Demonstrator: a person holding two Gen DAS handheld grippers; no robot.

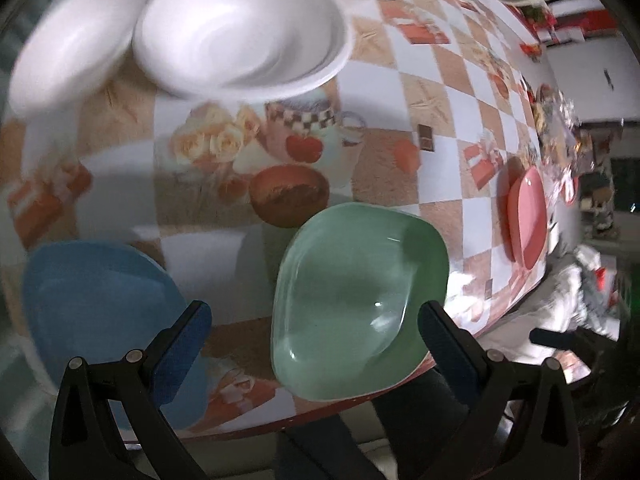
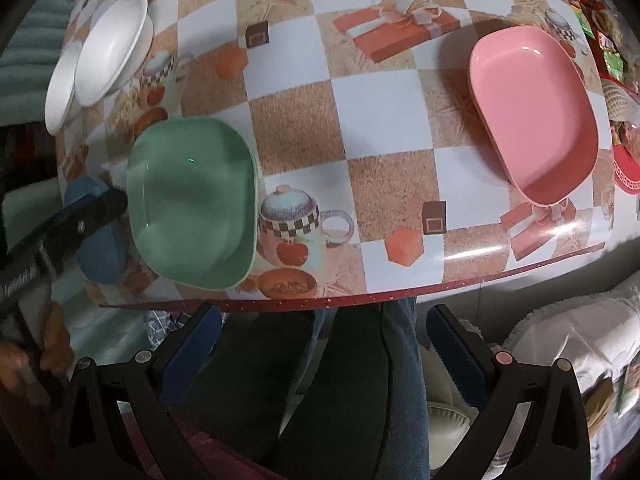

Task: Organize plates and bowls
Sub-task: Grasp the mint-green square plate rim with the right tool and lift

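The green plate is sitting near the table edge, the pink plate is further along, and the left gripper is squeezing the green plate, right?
Not quite. The left gripper is open and squeezing nothing; the left wrist view shows its fingers spread wide above the green plate. The rest is right: the green plate sits near the table edge, and the pink plate lies further along.

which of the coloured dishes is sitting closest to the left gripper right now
The green squarish plastic dish, lying between the open left gripper fingers near the table edge. The blue dish sits off to the side; the pink one lies far away.
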